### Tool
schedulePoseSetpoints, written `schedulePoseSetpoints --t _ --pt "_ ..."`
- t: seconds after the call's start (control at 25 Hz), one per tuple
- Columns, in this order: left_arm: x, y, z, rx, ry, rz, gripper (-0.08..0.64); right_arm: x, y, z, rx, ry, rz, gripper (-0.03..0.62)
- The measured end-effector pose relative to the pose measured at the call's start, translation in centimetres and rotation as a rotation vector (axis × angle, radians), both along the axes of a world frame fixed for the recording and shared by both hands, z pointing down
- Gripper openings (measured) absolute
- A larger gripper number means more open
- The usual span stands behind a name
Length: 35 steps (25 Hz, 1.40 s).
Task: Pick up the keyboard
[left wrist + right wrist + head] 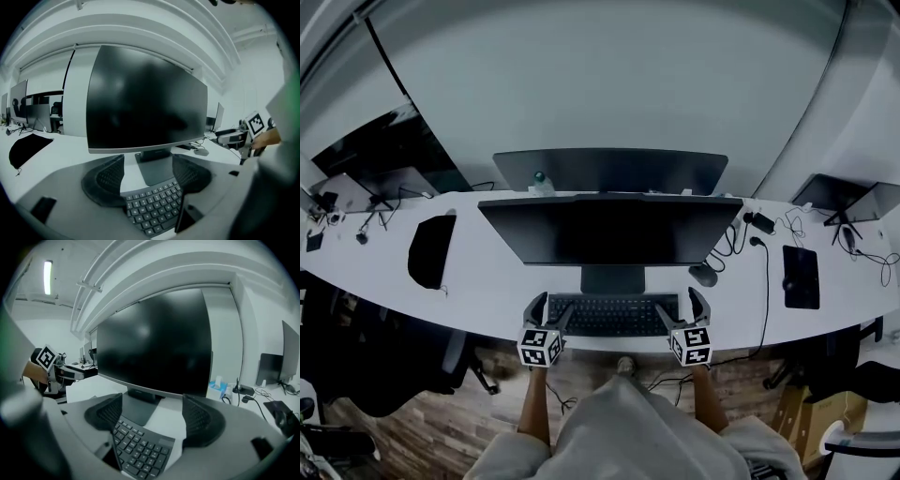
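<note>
Pale clothing (628, 422) on the person's lap fills the head view's bottom edge. Beyond it, the desk (487, 281) carries a monitor (609, 230). Only the head view shows the second monitor (609, 169) behind it. At the desk's front edge, the keyboard (614, 314) lies flat before the stand. Left gripper (551, 311) and right gripper (682, 309) each gape wide, jaws straddling one keyboard end, gripping nothing.
</note>
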<state>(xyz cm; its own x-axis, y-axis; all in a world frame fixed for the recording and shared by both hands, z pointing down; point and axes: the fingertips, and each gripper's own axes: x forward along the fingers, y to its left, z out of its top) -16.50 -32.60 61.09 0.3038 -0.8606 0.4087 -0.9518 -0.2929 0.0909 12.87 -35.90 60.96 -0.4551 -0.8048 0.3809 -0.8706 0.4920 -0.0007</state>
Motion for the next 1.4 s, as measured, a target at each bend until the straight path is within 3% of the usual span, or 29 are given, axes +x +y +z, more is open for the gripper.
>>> schedulePoseSetpoints --t 0.6,1.4 --pt "-2.0 -1.4 3.7 -0.093 -0.018 -0.036 0.305 -1.6 -2.2 3.6 -0.08 0.007 -0.043 0.394" --pt "-3.4 -1.3 9.3 -0.211 0.013 0.022 0.316 -3.2 -0.3 6.9 -0.169 0.043 0.016 0.394"
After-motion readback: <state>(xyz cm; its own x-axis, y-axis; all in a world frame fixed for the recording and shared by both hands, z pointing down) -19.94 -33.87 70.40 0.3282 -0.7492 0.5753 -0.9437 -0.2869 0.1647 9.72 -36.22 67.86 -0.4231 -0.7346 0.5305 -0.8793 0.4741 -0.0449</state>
